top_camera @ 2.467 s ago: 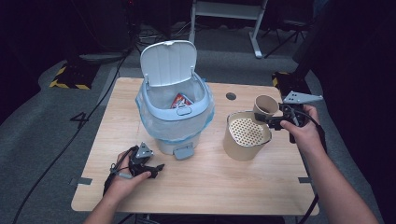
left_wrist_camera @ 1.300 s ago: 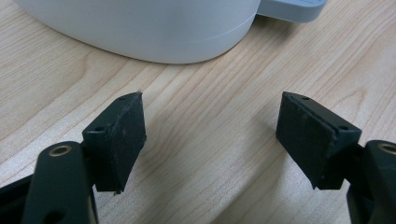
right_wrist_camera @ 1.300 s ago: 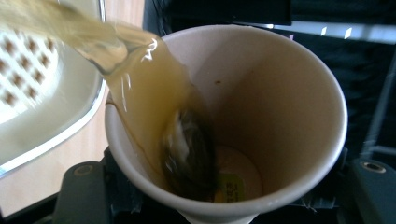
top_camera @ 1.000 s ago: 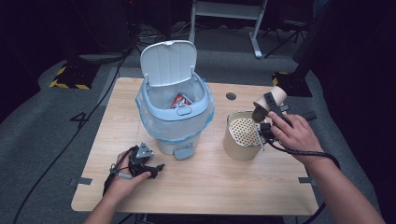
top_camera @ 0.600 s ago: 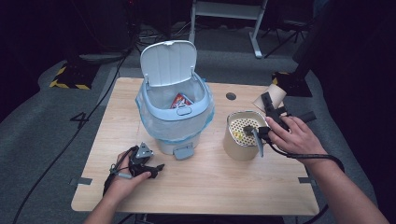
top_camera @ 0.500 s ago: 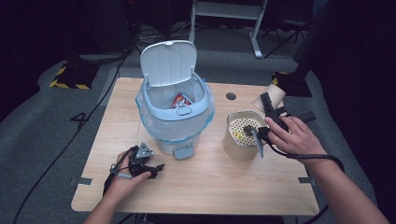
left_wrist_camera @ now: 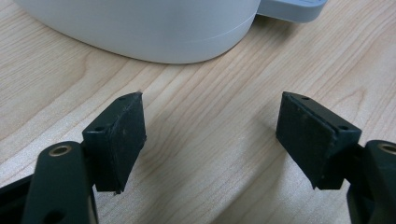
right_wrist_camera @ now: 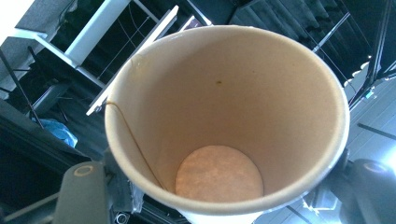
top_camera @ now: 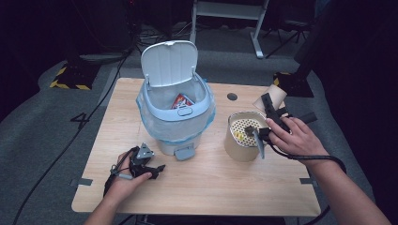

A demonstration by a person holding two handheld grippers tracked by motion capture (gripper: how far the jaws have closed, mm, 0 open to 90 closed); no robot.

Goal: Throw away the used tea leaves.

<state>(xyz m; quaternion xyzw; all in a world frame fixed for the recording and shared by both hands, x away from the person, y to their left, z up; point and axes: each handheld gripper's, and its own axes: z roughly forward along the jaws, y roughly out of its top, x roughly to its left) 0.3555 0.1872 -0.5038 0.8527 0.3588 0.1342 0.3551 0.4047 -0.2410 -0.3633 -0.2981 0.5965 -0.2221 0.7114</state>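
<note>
Paper cup point(right_wrist_camera: 224, 135) is clamped by the right hand-held gripper point(top_camera: 271, 110) at right of frame, tipped beside the perforated container point(top_camera: 245, 136), likely for emptying. Left hand-held gripper point(top_camera: 141, 161) is parked lower left on the counter point(top_camera: 211, 187), jaws spread, empty, near the bin point(top_camera: 174, 117).

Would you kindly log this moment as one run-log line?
right gripper: shut on paper cup | left gripper: open | bin: lid up
</note>
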